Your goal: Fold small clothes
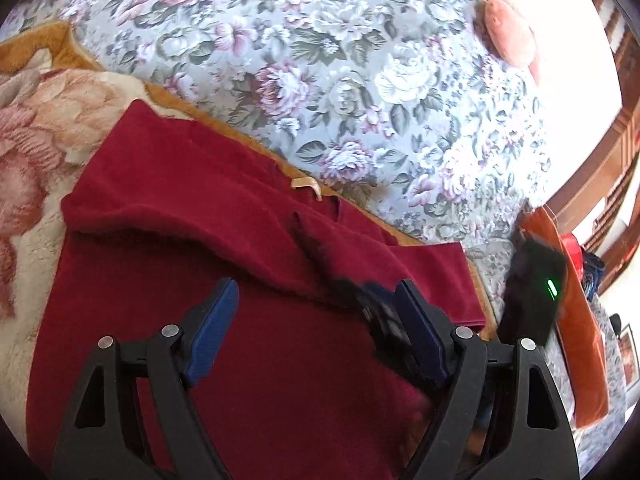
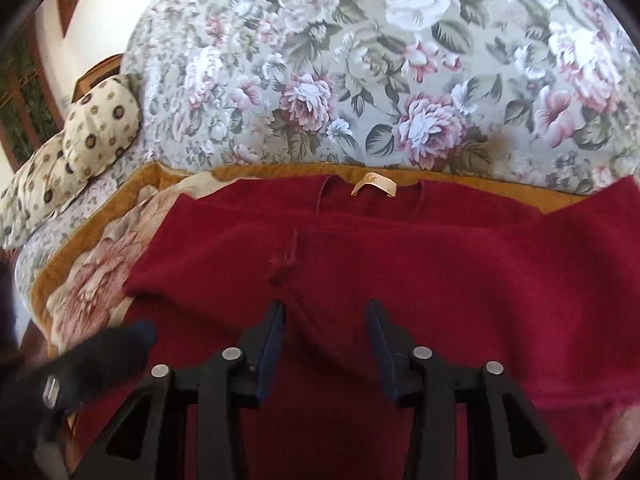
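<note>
I've got the red top (image 2: 400, 264) spread on the blanket (image 1: 36, 128) w/ its collar tag at 12 o'clock, one side already flapped over the middle. Left gripper (image 1: 316, 320) is wide open above the cloth, right gripper (image 2: 326, 336) approx half open w/ a fold ridge between its blue pads, nothing pinched. Fabric looks soft, fuzzy, light and limp, so I'd pinch the folded edge near 9 o'clock, through both layers.

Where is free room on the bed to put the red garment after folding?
The floral bedspread beyond the garment's collar label is bare, up to the dotted pillows on one side. The near side is crowded: the red garment covers the plush blanket, with both grippers over it.
</note>
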`<state>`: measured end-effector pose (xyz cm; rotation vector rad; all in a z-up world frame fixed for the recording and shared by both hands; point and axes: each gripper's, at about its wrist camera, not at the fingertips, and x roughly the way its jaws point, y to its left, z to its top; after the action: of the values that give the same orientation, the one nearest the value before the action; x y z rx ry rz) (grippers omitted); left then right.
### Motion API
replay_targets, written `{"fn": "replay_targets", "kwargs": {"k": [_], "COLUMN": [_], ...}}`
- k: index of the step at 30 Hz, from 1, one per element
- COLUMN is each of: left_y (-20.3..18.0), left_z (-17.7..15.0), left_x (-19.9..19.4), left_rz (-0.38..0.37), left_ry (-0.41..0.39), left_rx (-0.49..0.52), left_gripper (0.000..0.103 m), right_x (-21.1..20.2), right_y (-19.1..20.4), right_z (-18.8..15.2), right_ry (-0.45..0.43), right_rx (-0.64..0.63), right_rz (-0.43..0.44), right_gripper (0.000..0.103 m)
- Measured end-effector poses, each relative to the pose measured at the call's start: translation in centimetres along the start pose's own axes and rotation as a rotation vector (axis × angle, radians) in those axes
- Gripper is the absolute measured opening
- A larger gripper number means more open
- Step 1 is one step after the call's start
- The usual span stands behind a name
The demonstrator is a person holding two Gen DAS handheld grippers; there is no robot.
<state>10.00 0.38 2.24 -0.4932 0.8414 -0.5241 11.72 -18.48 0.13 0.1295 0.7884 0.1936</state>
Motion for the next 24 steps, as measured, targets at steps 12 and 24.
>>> {"fn": "replay_targets", "kwargs": {"k": [12, 24], "left_y": [-0.3, 0.3], "left_z": [1.3, 2.0], "left_x": [7.4, 9.3], "left_rz": [-0.085, -0.085], "left_ry": [0.105, 0.124], "left_rx": [0.085, -0.029], "left_gripper": [0.08, 0.059], "right_x": [-2.6, -2.5], "right_y": [-0.1, -0.9], "right_z": [-5.1, -5.0], "right_ry": [0.01, -0.009], "right_rx": [-0.052, -0.026], "right_rz": [-0.046, 0.004], "right_gripper": [0.055, 0.057]}}
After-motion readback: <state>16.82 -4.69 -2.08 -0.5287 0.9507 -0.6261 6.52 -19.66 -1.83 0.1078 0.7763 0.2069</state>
